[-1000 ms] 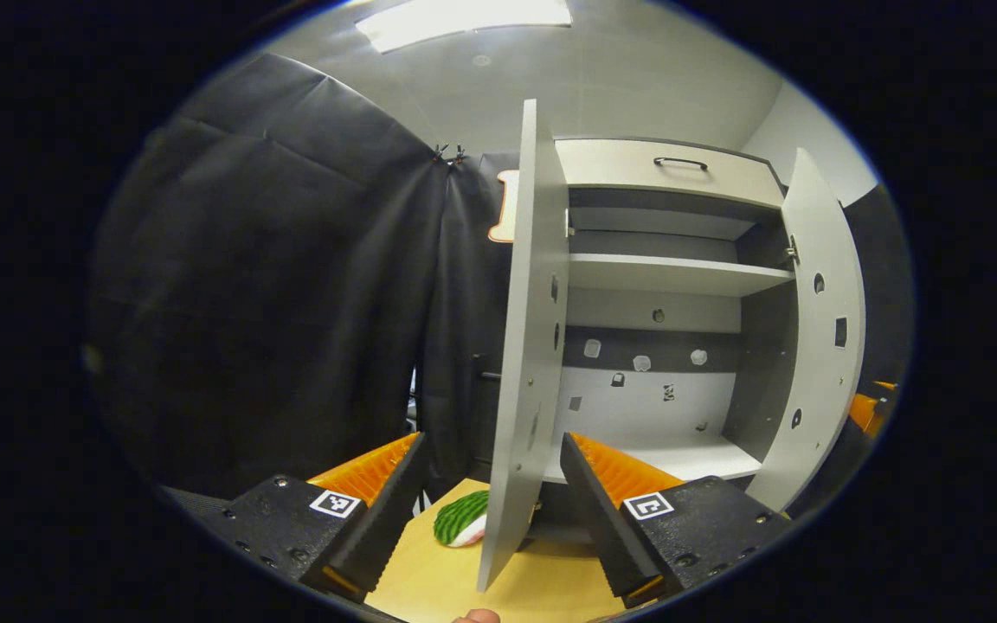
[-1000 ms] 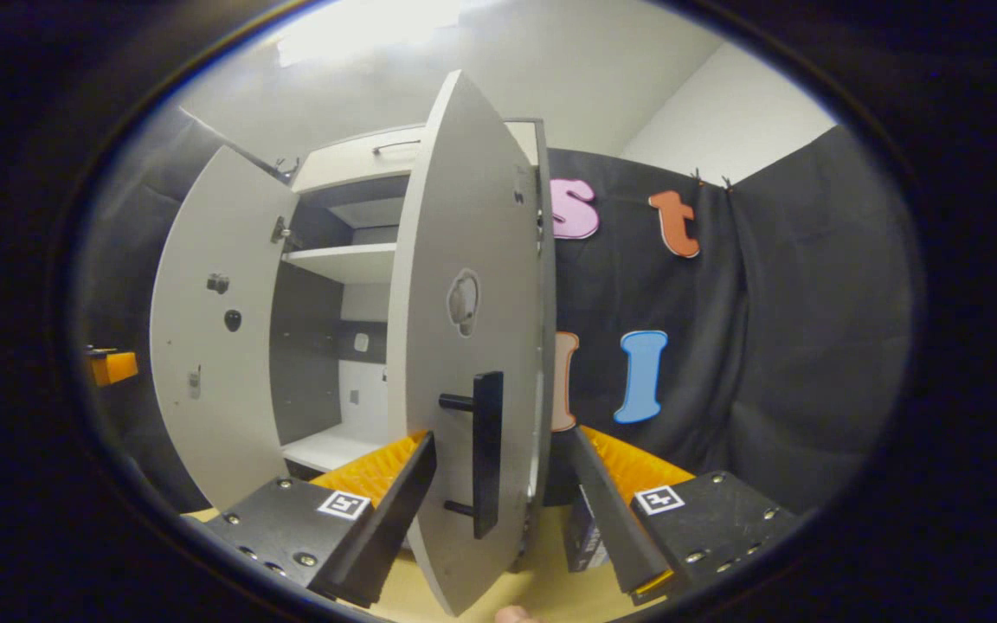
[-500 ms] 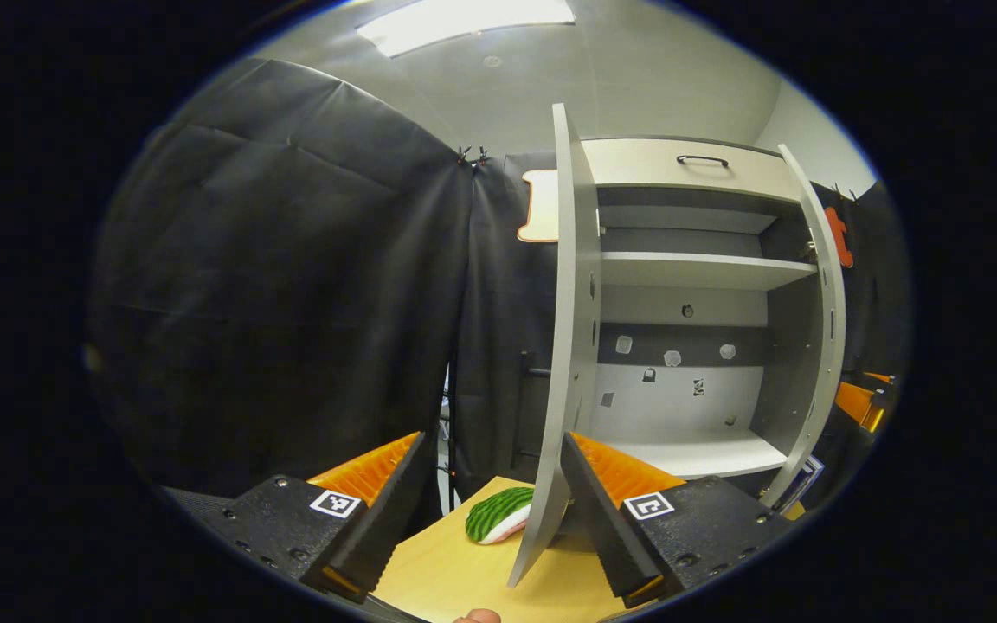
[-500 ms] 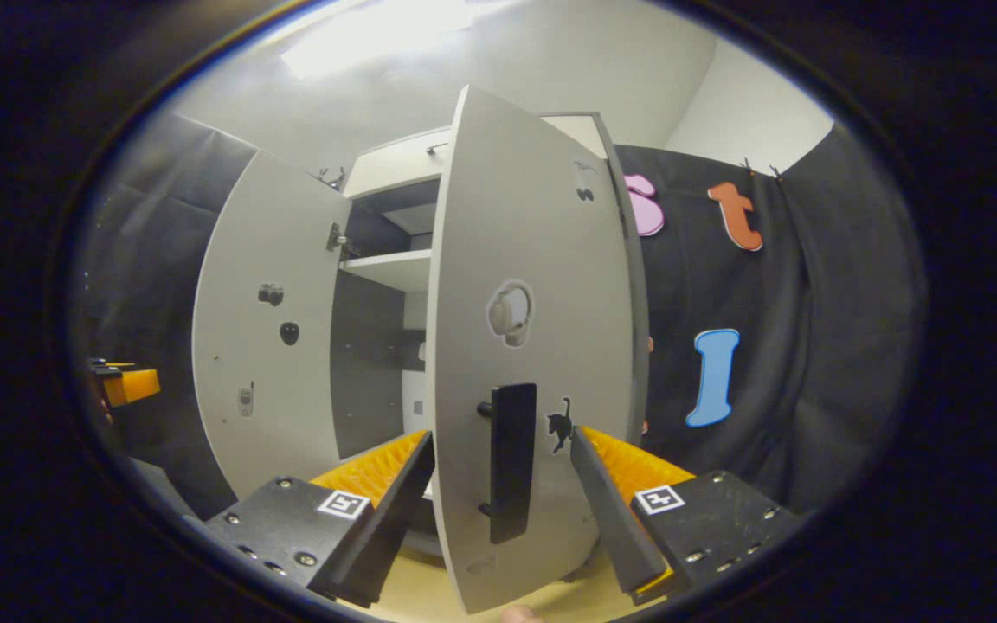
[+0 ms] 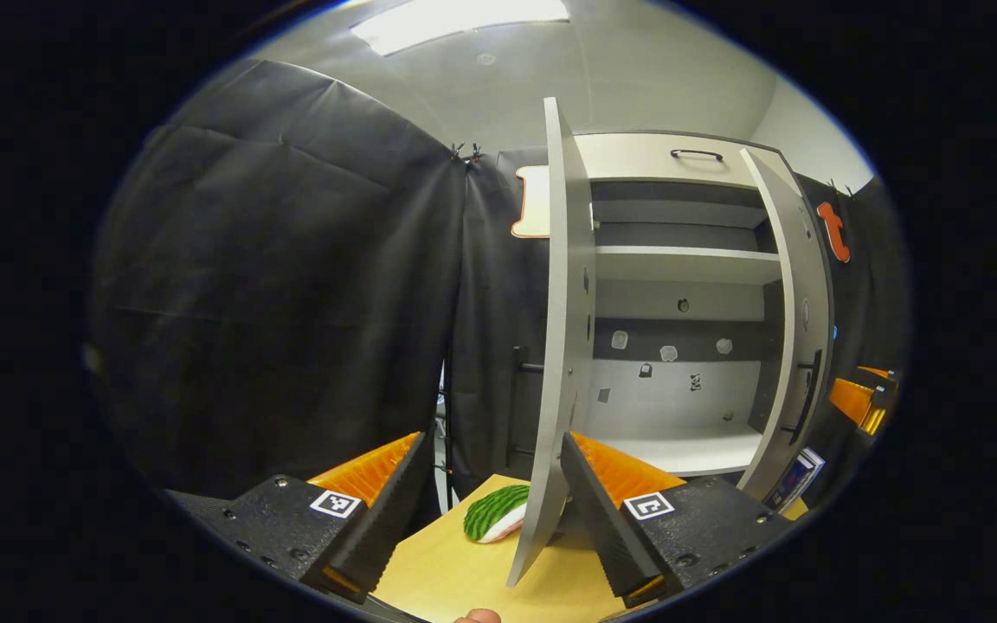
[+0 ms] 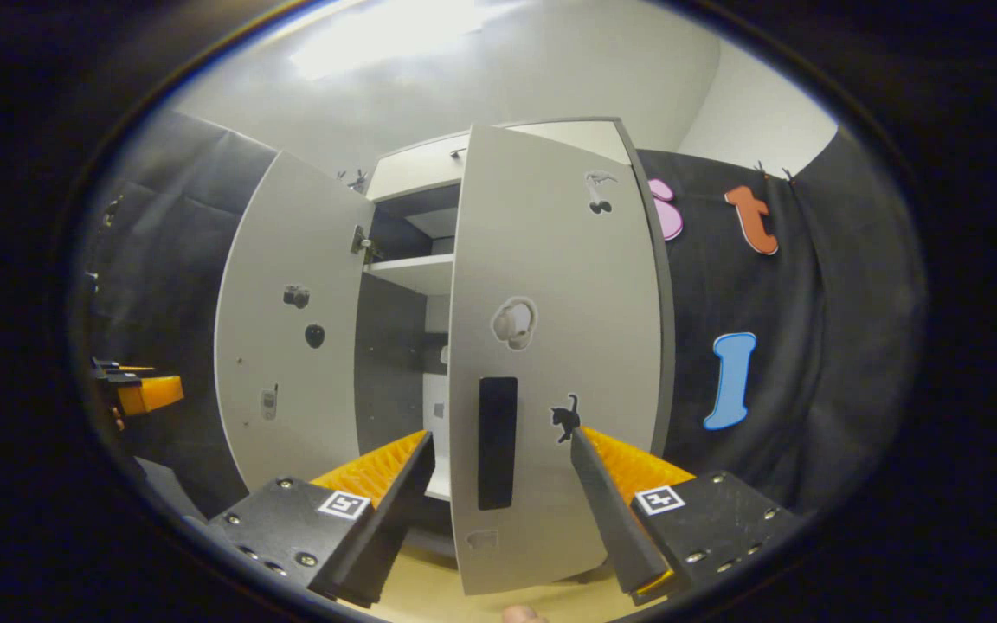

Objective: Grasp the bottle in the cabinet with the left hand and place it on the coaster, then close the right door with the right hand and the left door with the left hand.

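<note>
Left gripper view: the left gripper stands with its jaws spread wide and nothing between the pads. The left door of the cabinet is seen nearly edge-on; its lower edge hangs in the gap between the two fingers, closer to the right-hand finger, and whether it touches that finger cannot be told. Behind the door, on the wooden table, lies a green striped watermelon-slice object, partly hidden by the door's edge. The cabinet's lower compartment and upper shelf hold no bottle; small stickers mark the back panel. The right door stands partly swung in, its dark handle facing outward. Beyond it, at the far right, the other gripper is partly seen. A small dark box stands on the table just below the right door. The bottle's place cannot be told.

Right gripper view: the right gripper is likewise spread wide, gripping nothing. The right door's outer face stands directly ahead, blocking most of the cabinet interior; its black handle lies between the fingers without visible contact. The left door stands open beyond, its inner face showing. The other gripper shows at the far left.
</note>
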